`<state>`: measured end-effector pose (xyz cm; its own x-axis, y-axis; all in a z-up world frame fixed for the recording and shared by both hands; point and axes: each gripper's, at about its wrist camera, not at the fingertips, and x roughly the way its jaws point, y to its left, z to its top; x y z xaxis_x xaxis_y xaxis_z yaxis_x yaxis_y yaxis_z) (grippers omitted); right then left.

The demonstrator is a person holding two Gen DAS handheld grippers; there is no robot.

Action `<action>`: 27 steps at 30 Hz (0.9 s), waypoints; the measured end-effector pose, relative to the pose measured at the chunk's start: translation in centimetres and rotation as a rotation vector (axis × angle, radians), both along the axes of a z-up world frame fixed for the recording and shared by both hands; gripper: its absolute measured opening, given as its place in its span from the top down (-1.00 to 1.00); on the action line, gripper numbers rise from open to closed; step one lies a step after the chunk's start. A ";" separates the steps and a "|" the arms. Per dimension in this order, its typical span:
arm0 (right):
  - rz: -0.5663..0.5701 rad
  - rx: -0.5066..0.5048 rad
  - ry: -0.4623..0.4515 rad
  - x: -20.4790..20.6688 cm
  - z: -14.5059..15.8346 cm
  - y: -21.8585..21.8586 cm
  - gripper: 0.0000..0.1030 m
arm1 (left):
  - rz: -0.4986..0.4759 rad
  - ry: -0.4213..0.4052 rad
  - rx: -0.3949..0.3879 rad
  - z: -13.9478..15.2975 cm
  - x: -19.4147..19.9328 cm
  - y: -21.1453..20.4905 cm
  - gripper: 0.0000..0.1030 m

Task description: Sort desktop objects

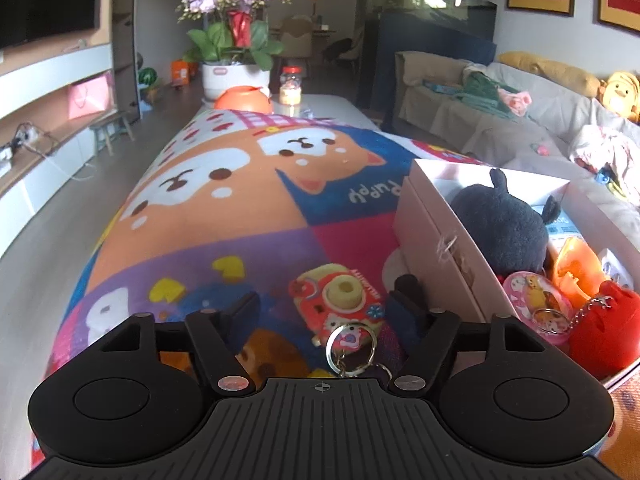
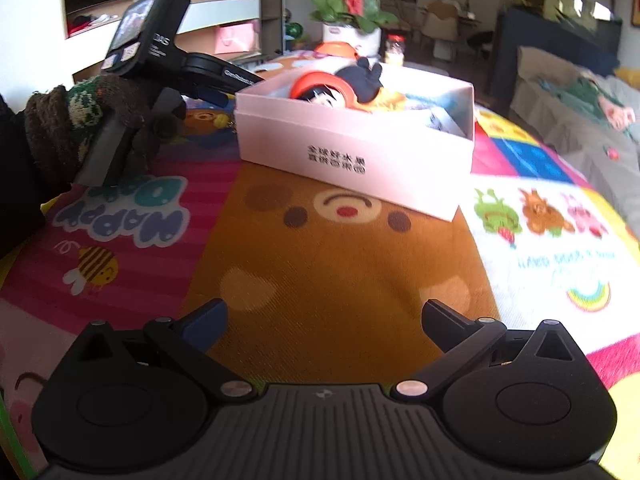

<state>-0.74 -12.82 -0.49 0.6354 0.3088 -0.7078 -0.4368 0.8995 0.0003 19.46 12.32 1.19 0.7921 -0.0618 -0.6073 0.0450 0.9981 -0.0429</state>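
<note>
Right now I'm on the pick-up: my left hand-held gripper (image 1: 326, 300) stands about half open, astride the red camera keychain (image 1: 336, 306) lying on the patterned tabletop (image 1: 224, 216), pads not yet touching it. The pink box (image 1: 436, 240) of sorted toys sits just to its right. Next I'd close on the toy and carry it over the box wall. My right hand-held gripper (image 2: 324, 316) hangs wide open and empty.

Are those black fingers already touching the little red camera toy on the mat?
Apart. In the left wrist view the left gripper has a finger on each side of the red camera keychain, with patterned mat showing between both fingers and the toy.
</note>
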 end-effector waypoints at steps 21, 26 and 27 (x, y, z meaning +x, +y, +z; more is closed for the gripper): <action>-0.008 0.087 -0.137 0.6 6.6 -1.4 -1.00 | -0.382 -0.004 -0.004 0.7 -16.0 -5.9 -0.14; 0.067 0.124 -0.135 4.1 12.6 2.3 -0.95 | -0.456 -0.043 -0.075 0.9 -19.1 -7.9 -0.68; 0.077 0.118 -0.119 5.4 13.5 3.7 -0.86 | -0.424 -0.071 -0.066 1.1 -19.5 -7.3 -0.76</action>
<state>4.67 -9.07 13.03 0.6839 0.4364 -0.5846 -0.5076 0.8602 0.0483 0.01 5.03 2.29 0.7281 -0.4271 -0.5362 0.4551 0.8861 -0.0878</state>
